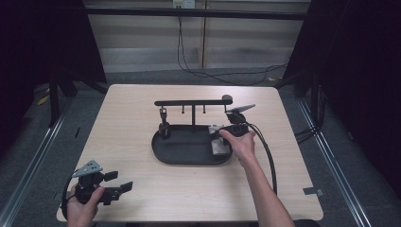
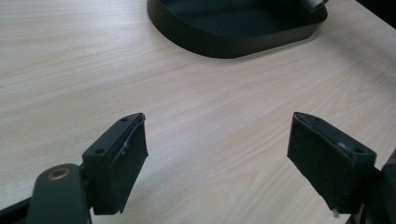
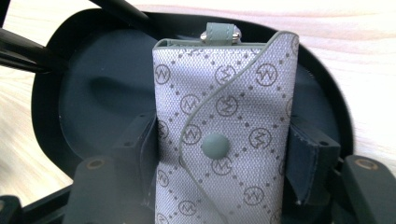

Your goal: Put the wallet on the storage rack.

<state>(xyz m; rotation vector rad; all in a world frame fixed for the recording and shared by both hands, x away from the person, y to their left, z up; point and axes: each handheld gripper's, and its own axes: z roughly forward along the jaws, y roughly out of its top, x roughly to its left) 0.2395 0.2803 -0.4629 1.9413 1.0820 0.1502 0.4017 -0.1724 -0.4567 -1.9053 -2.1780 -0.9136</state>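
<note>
From the high view, a black oval tray sits near the middle of a pale wooden table, with a thin black rack rising from its far side, a crossbar on a post with small hooks hanging under it. The right gripper reaches over the tray's right end, and a small grey pouch shows at its tip above the tray floor; from this height it is too small to tell whether the pouch touches the tray. The left gripper rests at the near left corner of the table, well apart from the tray. In the left gripper view, the jaws of the left gripper stand wide apart with bare wood between them, and the tray's dark rim lies ahead at the top. In the right gripper view, the right gripper is clamped on the pouch, one black pad pressing each long side. The pouch is a flat, upright case of silvery grey woven fabric printed with dotted diagonal lines and small round logos; a curved flap crosses its front and closes with a dull green snap button, and a green tab with a bit of metal sticks out of its top edge. The tray lies behind it.
</note>
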